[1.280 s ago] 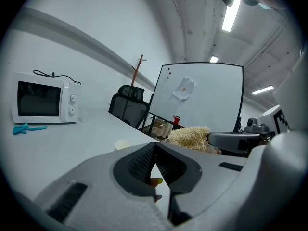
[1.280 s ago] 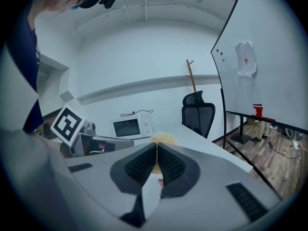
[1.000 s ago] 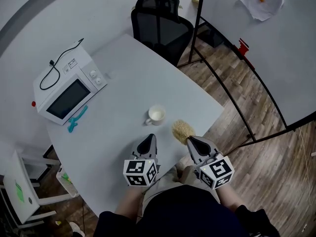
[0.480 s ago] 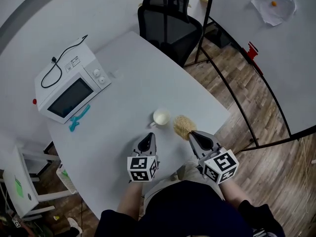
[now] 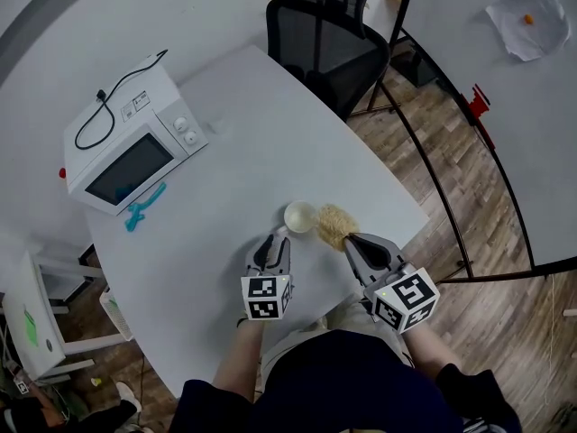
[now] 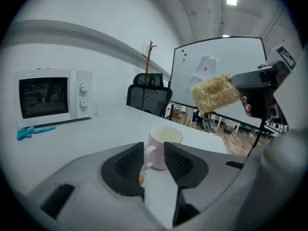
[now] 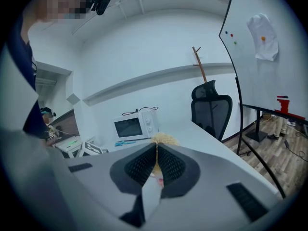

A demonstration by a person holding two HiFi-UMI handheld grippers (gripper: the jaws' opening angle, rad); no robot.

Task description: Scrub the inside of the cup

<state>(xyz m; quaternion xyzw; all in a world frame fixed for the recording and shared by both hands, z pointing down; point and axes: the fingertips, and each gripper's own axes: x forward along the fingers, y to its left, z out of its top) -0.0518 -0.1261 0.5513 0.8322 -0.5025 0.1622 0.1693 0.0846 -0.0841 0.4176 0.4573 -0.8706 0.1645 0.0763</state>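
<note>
A white cup (image 5: 300,216) stands upright on the white table (image 5: 225,124). My left gripper (image 5: 273,241) sits just behind it; its jaws are opening, and the cup's handle (image 6: 146,154) lies in the gap between them with the pads not pressing on it. My right gripper (image 5: 352,242) is shut on a tan fibrous scrubber (image 5: 335,225), which hangs just right of the cup's rim. In the left gripper view the scrubber (image 6: 215,91) hovers above and to the right of the cup (image 6: 163,139). In the right gripper view only a tuft of the scrubber (image 7: 164,138) shows past the jaws.
A white microwave (image 5: 131,147) stands at the table's back left, with a turquoise tool (image 5: 144,207) in front of it. A black office chair (image 5: 326,39) is at the far side. The table's right edge (image 5: 410,207) runs close by the scrubber. A whiteboard stand (image 5: 433,170) rises to the right.
Both grippers have moved forward to the cup. The left jaws, shut before, now stand apart around the cup's handle. The scrubber has come up beside the cup's rim.
</note>
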